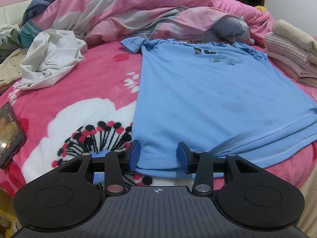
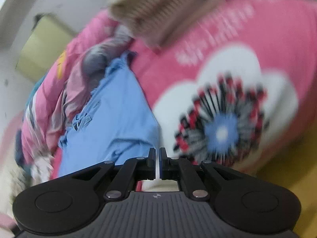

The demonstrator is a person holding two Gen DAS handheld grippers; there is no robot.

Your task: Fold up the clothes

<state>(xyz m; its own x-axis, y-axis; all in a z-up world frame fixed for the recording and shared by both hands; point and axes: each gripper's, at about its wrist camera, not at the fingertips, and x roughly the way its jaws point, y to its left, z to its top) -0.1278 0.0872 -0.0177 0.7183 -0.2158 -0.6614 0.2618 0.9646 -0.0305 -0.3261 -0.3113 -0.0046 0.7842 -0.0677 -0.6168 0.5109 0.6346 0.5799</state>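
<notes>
Item under inspection: a light blue T-shirt [image 1: 208, 91] lying spread, printed side up, on the pink floral bed [image 1: 79, 103], its collar toward the heaped quilt [image 1: 138, 10] at the far edge and its hem at the near edge. The right side of the body appears already turned in, with a doubled hem line showing; a short sleeve lies out at the far left.

Left claw [image 1: 158, 156]: jaws apart, straddling the near hem corner, cloth between the pads but not pinched.

Right claw [image 2: 157, 158]: jaws drawn almost together with a thin gap, gripping nothing visible; this view is motion-blurred, with the shirt just ahead to its left.

Handling judgement: thin knit, light, limp and compliant; it will sag and crease if lifted at one point, and may drag on the fleecy bed. Best purchase is on stitched hems, shoulder seams or sleeve edges.

Also present: folded stack [image 1: 291, 59] at the right edge, crumpled white garment [image 1: 49, 59] and phone [image 1: 10, 132] toward the left.
</notes>
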